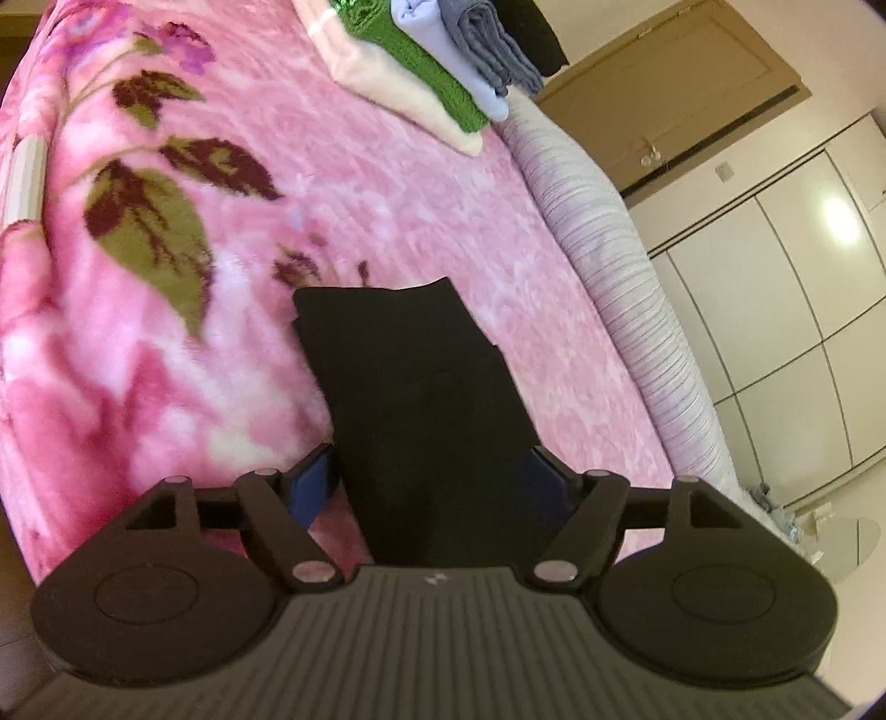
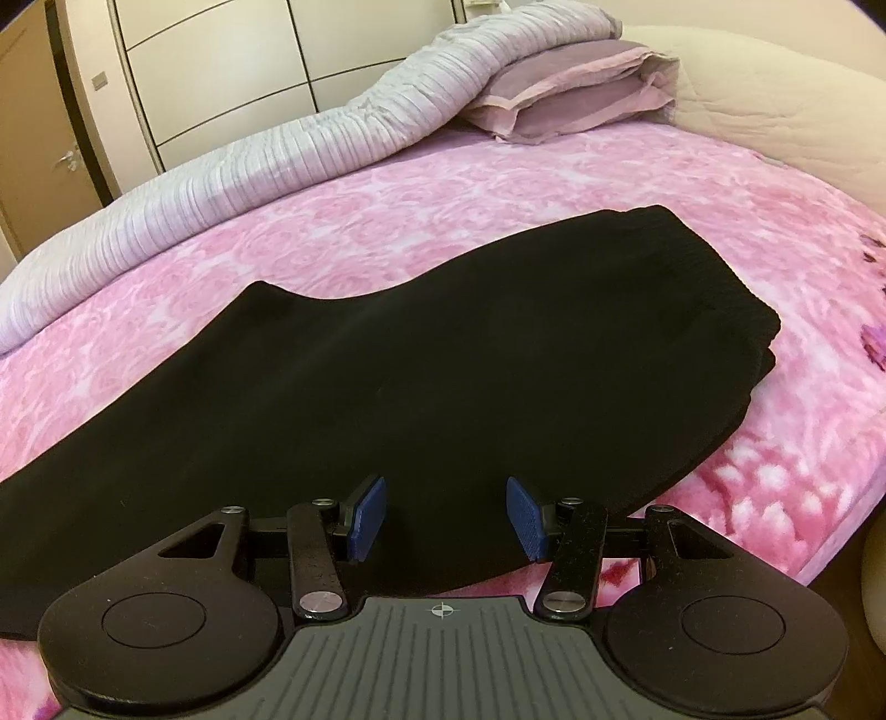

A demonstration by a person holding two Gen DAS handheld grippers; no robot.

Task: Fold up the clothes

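Gaping wide, both hand-held grippers point(image 1: 437, 487) point(image 2: 446, 518) straddle the black garment point(image 2: 421, 376) (nothing pinched).

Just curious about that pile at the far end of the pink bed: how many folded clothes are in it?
4 visible, stacked at the far end of the pink floral blanket: cream folded garment lowest, then green knit, pale lavender, grey knit. More may be hidden beyond the frame.
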